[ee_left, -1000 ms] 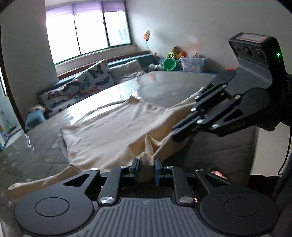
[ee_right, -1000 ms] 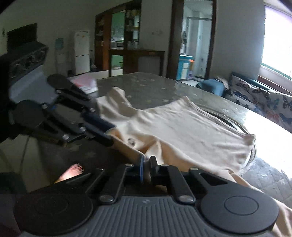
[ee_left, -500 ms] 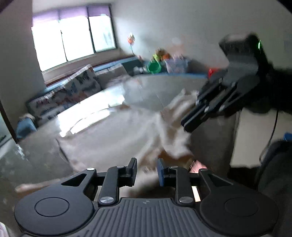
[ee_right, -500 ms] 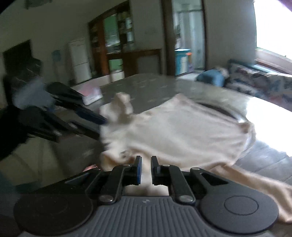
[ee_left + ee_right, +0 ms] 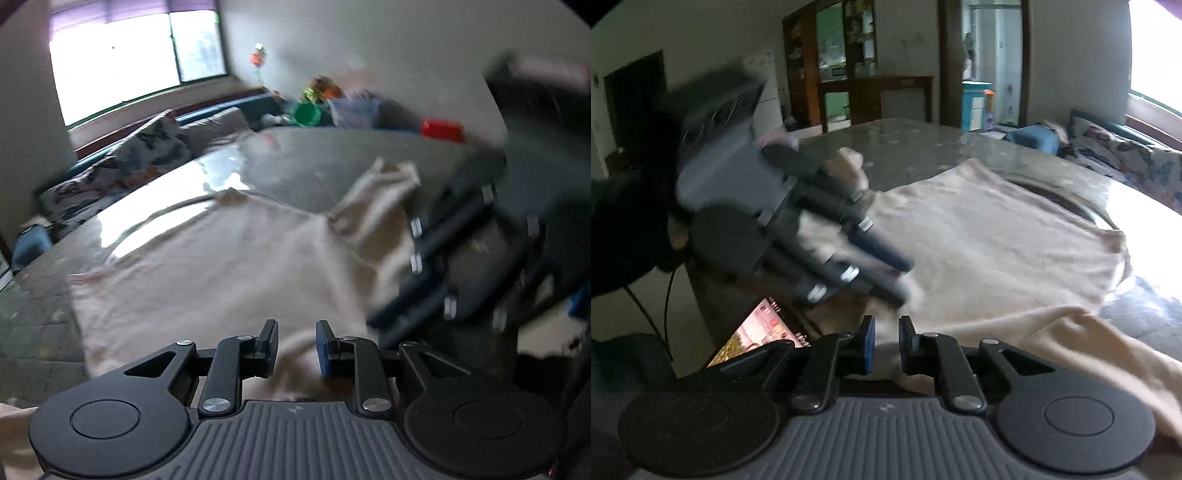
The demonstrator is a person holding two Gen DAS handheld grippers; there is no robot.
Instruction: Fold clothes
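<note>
A cream garment lies spread on the grey table, with one sleeve end humped up at its right side. My left gripper hovers low over the near hem, its pads apart and not pressing the cloth under them. In the right wrist view the same garment stretches away to the right. My right gripper is at its near edge with jaws opening; cloth shows in the gap but the pads do not pinch it. The left gripper shows there as a dark blur over the garment's left part.
A sofa with patterned cushions runs under the window beyond the table. A green bucket and a red box sit at the far end. A lit phone screen shows below the table edge on the left.
Both grippers were shut on a bunched fold of the garment and have let it go. The left gripper has swung forward over the cloth, which now lies flatter.
</note>
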